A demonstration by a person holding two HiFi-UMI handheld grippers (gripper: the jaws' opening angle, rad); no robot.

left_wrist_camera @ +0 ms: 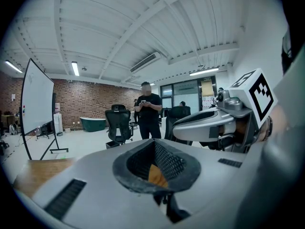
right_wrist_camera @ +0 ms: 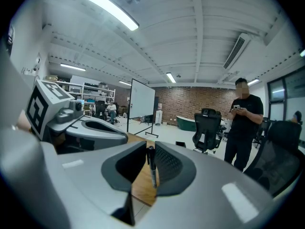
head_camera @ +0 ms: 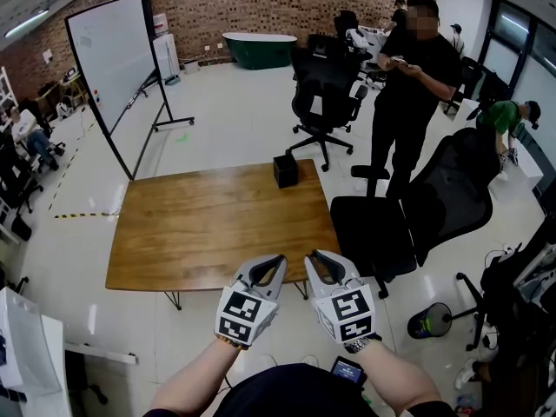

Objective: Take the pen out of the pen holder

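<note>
Pen pinched in right gripper jaws; left gripper jaws pressed together; pen holder on table.

Counter: rectangular top of warm brown wood with visible grain, carried on thin dark legs. It stands on a glossy white floor.

Item on it: one pen holder, black, boxy and upright. It sits at the far edge, right of centre. From the head view its contents cannot be made out.
</note>
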